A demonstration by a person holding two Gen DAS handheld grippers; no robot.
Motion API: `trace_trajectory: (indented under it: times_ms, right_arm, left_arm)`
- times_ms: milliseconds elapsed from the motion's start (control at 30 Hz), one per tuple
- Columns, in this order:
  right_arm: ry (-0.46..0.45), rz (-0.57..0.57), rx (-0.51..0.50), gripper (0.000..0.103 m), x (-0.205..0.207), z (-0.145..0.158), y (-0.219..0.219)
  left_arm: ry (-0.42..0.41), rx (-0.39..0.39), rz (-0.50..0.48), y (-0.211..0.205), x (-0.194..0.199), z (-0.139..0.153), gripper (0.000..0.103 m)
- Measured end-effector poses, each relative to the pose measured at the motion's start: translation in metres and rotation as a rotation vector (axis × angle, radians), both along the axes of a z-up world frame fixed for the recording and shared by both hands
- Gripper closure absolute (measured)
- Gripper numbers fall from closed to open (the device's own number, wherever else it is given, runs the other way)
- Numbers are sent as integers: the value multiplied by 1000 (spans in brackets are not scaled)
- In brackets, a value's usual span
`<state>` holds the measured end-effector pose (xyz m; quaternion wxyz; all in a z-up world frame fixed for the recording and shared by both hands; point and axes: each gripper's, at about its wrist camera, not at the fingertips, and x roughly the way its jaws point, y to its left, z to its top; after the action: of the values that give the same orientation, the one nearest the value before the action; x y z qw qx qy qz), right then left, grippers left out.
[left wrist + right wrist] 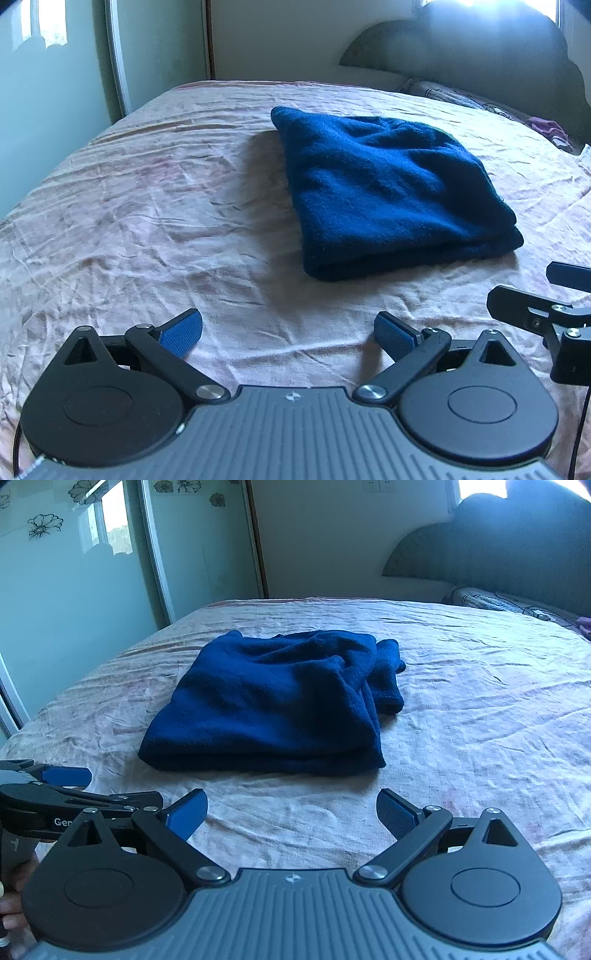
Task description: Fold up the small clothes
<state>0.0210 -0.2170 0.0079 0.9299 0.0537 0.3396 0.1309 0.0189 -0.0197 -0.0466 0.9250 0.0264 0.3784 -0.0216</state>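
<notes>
Pink bedsheet [147,206]; folded blue garment [384,192] mid-bed

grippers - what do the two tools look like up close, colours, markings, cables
Both match: the left tool and right tool have black linkage arms with silver pivot screws, blue ribbed pads, round black housings, a grey ribbed body with a small logo. A thin black cable hangs beside the left one.
</notes>
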Motion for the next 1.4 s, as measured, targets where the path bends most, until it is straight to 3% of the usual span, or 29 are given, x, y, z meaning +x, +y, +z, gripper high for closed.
trace_trajectory:
  times_ms: [1400]
  right_arm:
    - [-12, 22, 10, 4, -4, 0, 4]
  left_arm:
    - [-7, 36, -1, -2, -2, -1, 1]
